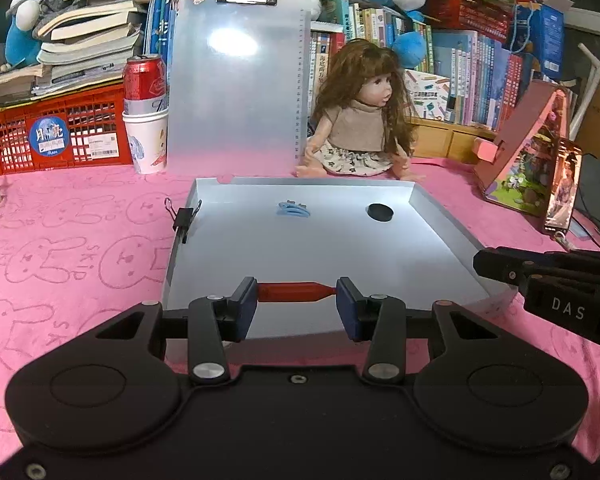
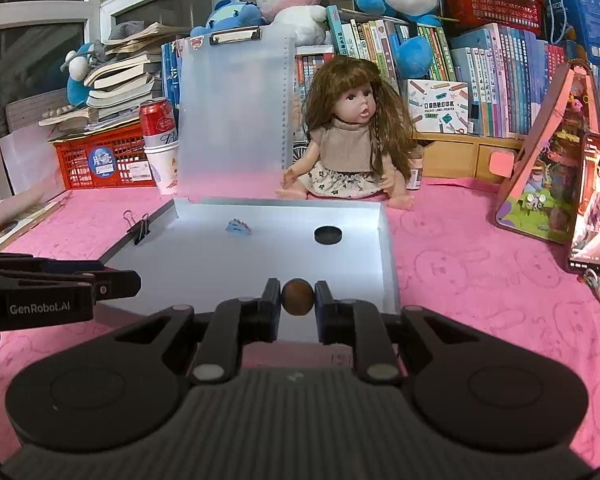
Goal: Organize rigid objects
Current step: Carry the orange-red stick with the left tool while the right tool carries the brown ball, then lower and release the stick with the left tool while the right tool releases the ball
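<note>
A shallow grey tray (image 1: 440, 216) (image 2: 386, 240) lies on the pink cloth, its clear clipboard lid (image 1: 236, 80) standing up behind it. Inside lie a blue clip (image 1: 293, 210) (image 2: 238, 227) and a black disc (image 1: 380, 212) (image 2: 328, 235). My left gripper (image 1: 296, 293) is shut on a red cylindrical piece (image 1: 292, 292) held crosswise over the tray's near edge. My right gripper (image 2: 298, 297) is shut on a small brown ball (image 2: 298, 297) above the tray's front right part. Each gripper's side shows in the other's view: the right gripper body (image 1: 548, 280), the left gripper body (image 2: 56, 288).
A black binder clip (image 1: 184, 218) (image 2: 140, 228) grips the tray's left wall. A doll (image 1: 360, 120) (image 2: 352, 140) sits behind the tray. A paper cup with a red can (image 1: 146, 116), a red crate (image 1: 56, 132), books, plush toys, a phone (image 2: 592, 208) and a pink toy house (image 1: 528, 152) ring the cloth.
</note>
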`<state>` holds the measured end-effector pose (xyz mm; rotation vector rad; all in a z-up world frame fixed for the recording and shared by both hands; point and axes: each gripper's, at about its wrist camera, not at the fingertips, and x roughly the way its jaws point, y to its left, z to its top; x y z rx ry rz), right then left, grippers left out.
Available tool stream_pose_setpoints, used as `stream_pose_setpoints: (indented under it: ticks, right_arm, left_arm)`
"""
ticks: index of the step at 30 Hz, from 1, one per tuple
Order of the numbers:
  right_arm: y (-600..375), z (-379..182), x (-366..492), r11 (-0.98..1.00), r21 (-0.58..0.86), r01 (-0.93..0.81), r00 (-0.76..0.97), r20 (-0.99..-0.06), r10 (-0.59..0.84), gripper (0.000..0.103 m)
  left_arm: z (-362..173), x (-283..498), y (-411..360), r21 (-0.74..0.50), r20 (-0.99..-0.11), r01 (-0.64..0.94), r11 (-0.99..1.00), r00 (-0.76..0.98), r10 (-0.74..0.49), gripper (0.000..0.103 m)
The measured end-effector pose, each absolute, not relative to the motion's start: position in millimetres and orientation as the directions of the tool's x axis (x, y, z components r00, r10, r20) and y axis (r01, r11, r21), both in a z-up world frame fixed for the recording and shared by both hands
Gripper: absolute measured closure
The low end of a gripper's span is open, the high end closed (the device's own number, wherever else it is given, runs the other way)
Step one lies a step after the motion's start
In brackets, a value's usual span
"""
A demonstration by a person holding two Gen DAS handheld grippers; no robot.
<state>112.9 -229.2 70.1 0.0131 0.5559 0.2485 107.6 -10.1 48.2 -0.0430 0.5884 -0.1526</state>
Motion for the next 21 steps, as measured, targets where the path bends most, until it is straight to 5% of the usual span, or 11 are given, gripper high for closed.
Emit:
stream_pose_setpoints:
  ticks: [21]
  right_arm:
    - [-238, 67, 173, 0.966, 0.171, -0.193, 0.79, -0.556, 0.257, 0.081]
  left_arm:
    - [49, 164, -9, -0.127, -0.58, 0.087, 0.988, 0.802, -0.145, 0.062]
